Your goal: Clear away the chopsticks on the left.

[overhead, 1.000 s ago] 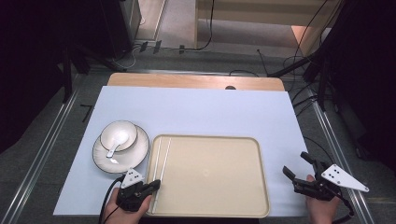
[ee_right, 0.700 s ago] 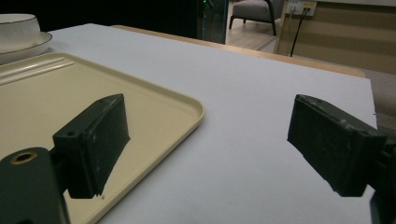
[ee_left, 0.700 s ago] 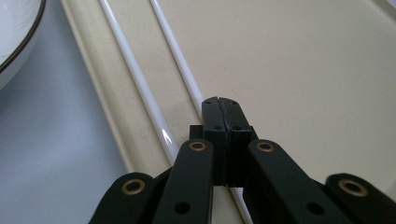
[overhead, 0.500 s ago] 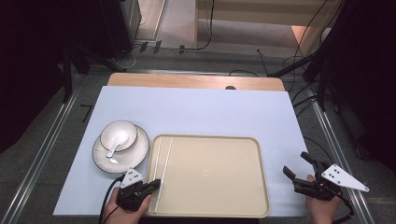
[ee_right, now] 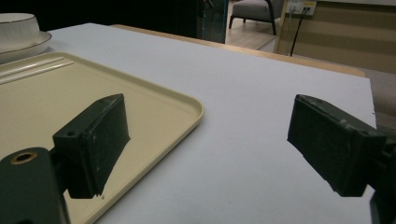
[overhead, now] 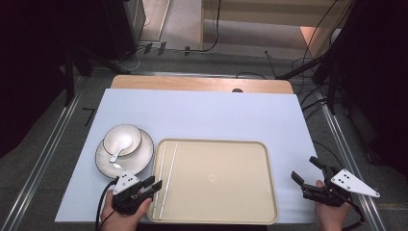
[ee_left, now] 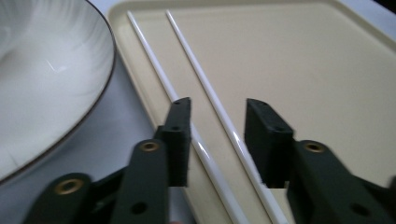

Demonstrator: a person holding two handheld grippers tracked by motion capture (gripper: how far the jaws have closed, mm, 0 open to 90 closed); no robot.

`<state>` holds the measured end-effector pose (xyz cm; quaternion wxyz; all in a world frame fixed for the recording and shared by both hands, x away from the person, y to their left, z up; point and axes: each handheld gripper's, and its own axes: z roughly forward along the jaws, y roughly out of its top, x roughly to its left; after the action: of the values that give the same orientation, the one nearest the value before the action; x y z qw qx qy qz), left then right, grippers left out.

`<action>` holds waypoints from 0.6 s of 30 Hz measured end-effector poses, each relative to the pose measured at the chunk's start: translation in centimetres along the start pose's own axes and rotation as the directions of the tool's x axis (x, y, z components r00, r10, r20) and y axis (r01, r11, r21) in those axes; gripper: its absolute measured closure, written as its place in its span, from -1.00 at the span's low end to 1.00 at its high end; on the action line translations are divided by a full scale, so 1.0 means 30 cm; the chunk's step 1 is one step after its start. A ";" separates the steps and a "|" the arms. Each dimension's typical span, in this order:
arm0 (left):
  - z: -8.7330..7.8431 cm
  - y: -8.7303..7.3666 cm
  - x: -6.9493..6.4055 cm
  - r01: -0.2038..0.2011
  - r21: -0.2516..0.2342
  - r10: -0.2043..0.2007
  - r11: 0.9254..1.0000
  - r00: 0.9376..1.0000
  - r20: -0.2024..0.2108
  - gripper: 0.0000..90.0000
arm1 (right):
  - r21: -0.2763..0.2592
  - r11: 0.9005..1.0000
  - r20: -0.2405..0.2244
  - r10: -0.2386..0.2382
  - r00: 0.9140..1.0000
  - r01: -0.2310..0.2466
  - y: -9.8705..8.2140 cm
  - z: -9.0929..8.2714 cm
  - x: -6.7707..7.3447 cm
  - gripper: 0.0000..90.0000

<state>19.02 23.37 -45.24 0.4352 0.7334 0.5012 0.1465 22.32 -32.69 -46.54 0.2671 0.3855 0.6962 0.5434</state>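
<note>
My left gripper (overhead: pixel 155 185) hangs over the near left corner of the beige tray (overhead: pixel 221 202), and its jaws have just been opening. In the left gripper view the two black pads now stand apart over the pair of white chopsticks (ee_left: pixel 187 93), which lie side by side along the tray's left edge, running from near to far. One chopstick passes just beside the left pad and the other runs between the two pads, nearer the right one; neither pad presses on them, so the sticks lie loose on the tray.

Just left of the tray, on the pale blue table cover (overhead: pixel 202 115), a white plate (overhead: pixel 103 161) with a dark rim carries a white bowl (overhead: pixel 122 139), and a white soup spoon (overhead: pixel 117 153) rests with its head in the bowl and its handle reaching over the plate. The plate's rim is close to the tray's far left corner.

My right gripper (overhead: pixel 308 175) is near the right edge of the table, well apart from the tray's right rim. Its jaws are spread wide with nothing between them, only the bare table cover beneath.
</note>
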 end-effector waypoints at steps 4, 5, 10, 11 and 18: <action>-0.012 0.013 0.019 0.025 0.004 -0.025 1.000 1.000 0.006 -0.05 | -0.001 1.000 0.003 0.001 1.000 -0.001 0.000 0.000 -0.001 -0.71; -0.014 0.015 0.022 0.036 0.003 -0.036 0.999 0.999 0.006 -0.14 | 0.000 1.000 0.003 0.001 1.000 -0.001 -0.001 0.000 -0.001 -0.71; -0.024 0.025 0.036 0.055 0.006 -0.055 0.998 0.998 -0.016 -0.70 | 0.001 1.000 0.003 0.001 1.000 -0.001 0.000 0.002 -0.001 -0.71; -0.028 0.027 0.037 0.052 -0.001 -0.052 0.999 0.998 -0.026 -0.77 | 0.001 1.000 0.002 0.002 1.000 -0.002 0.000 0.002 -0.002 -0.71; -0.063 0.037 0.061 0.027 -0.052 -0.029 0.998 0.999 -0.035 -1.00 | 0.001 1.000 0.001 0.002 1.000 -0.002 0.000 0.005 -0.001 -0.71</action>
<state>19.31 25.74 -43.67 0.4471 0.7121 0.5151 0.1663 22.44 -32.64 -46.57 0.2666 0.3866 0.6959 0.5433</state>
